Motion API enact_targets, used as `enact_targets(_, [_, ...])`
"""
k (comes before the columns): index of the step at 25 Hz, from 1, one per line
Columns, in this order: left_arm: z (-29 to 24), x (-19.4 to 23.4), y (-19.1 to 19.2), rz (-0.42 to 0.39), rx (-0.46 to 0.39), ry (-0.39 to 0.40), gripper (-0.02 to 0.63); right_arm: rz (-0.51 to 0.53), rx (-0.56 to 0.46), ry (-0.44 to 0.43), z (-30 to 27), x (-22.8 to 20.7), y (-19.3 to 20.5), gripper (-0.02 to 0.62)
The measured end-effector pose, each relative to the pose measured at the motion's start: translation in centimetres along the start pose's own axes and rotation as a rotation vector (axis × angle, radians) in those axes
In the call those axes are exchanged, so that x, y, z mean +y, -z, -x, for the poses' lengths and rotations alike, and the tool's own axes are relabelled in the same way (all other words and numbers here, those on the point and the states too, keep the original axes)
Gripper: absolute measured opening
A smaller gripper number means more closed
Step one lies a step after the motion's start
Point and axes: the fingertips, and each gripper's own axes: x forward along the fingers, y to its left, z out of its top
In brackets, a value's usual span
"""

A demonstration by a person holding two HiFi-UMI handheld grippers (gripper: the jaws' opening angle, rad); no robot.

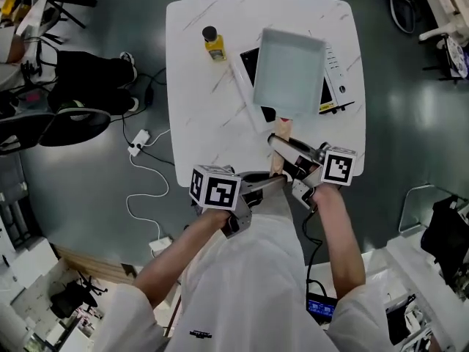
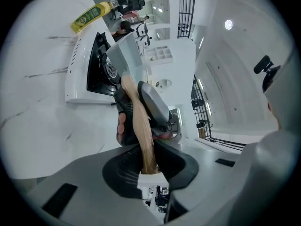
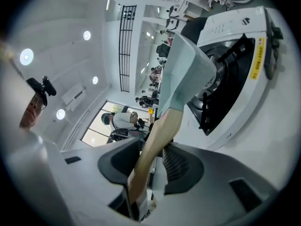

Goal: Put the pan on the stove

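Observation:
A square pale grey-green pan [image 1: 289,68] with a wooden handle [image 1: 283,129] sits over the white stove [image 1: 338,75] with its black burner top, on the white marble table [image 1: 198,116]. Whether the pan touches the burner I cannot tell. Both grippers are on the handle. My left gripper [image 1: 265,184] is shut on the handle's near end [image 2: 143,135]. My right gripper [image 1: 282,147] is shut on the handle [image 3: 157,140] further up, closer to the pan [image 3: 183,74]. In the left gripper view the pan [image 2: 126,55] stands above the stove [image 2: 82,79].
A yellow bottle [image 1: 213,42] with a dark cap stands on the table left of the stove, seen also in the left gripper view [image 2: 91,15]. A long white utensil [image 1: 245,94] lies beside the pan. Chairs [image 1: 66,116] and a power strip [image 1: 138,142] are on the floor at left.

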Motion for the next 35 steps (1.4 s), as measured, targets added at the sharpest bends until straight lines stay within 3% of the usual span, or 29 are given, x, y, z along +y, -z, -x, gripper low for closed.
enact_targets(14, [-5.3,3.6,-1.4,0.034,-0.088,-0.021,0.074,0.030,0.157,-0.038,0.9,-4.6,-1.6,0.153])
enact_targets(22, [-5.8,4.6,-1.2,0.042,-0.103,-0.039,0.074,0.008,0.144,-0.047,0.8,-5.2,-1.4,0.158])
enact_targets(25, [-6.2,5.0,-1.3,0.060,-0.114,-0.049,0.077,0.039,0.133,-0.030,0.9,-5.3,-1.3,0.203])
enact_targets(28, [-6.5,4.7,-1.5,0.058,-0.130,-0.041,0.103,0.028,0.112,-0.040,1.3,-5.3,-1.3,0.238])
enact_targets(31, [-6.2,4.7,-1.4,0.041,-0.132,-0.046,0.176,0.022,0.091,-0.016,1.8,-5.6,-1.3,0.262])
enact_targets(35, [-5.4,4.6,-1.4,0.023,-0.139,-0.052,0.193,0.023,0.065,0.017,2.8,-5.9,-1.4,0.285])
